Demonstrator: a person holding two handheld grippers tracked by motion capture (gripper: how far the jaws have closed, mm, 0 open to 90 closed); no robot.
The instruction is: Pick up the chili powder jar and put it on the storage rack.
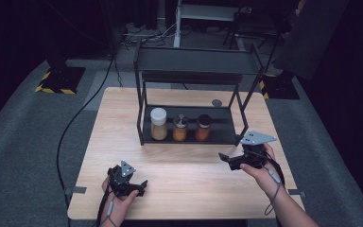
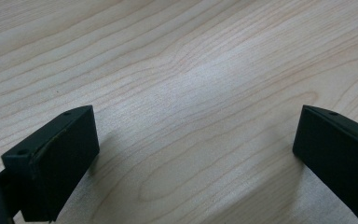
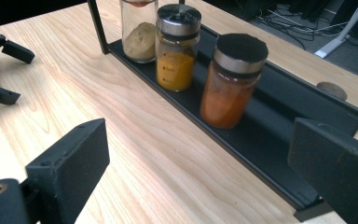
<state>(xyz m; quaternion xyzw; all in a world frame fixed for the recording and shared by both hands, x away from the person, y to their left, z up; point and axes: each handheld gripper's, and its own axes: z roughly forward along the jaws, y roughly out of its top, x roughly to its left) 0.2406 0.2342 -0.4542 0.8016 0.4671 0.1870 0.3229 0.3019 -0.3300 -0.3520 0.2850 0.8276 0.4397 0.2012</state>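
A pale wooden table (image 1: pixel 123 123) with a fine wavy grain stood on grey carpet in a dark room, with cables trailing over the floor behind it. On its far half sat a black metal two-tier rack (image 1: pixel 196 64), a thin-framed thing with a flat upper shelf and a shallow lower tray. Three cylindrical glass spice jars stood upright in a row on that lower tray, close together but apart: a white-lidded jar (image 1: pixel 159 124) of tan powder at the left, a steel-lidded jar (image 1: pixel 180 128) of yellow-orange powder in the middle, and a dark-capped jar (image 1: pixel 203 128) of red-orange powder at the right. A small round grey object, perhaps a loose lid, lay on the table (image 1: pixel 216 102) behind the rack.

The right gripper (image 1: pixel 226 158) was held level near the rack's front right corner, aimed leftward, its blocky black jaws wide apart with nothing between them; the dark-capped jar stood nearest ahead of it. The left gripper (image 1: pixel 144 187) rested low over bare wood at the near left, jaws likewise spread wide and empty.
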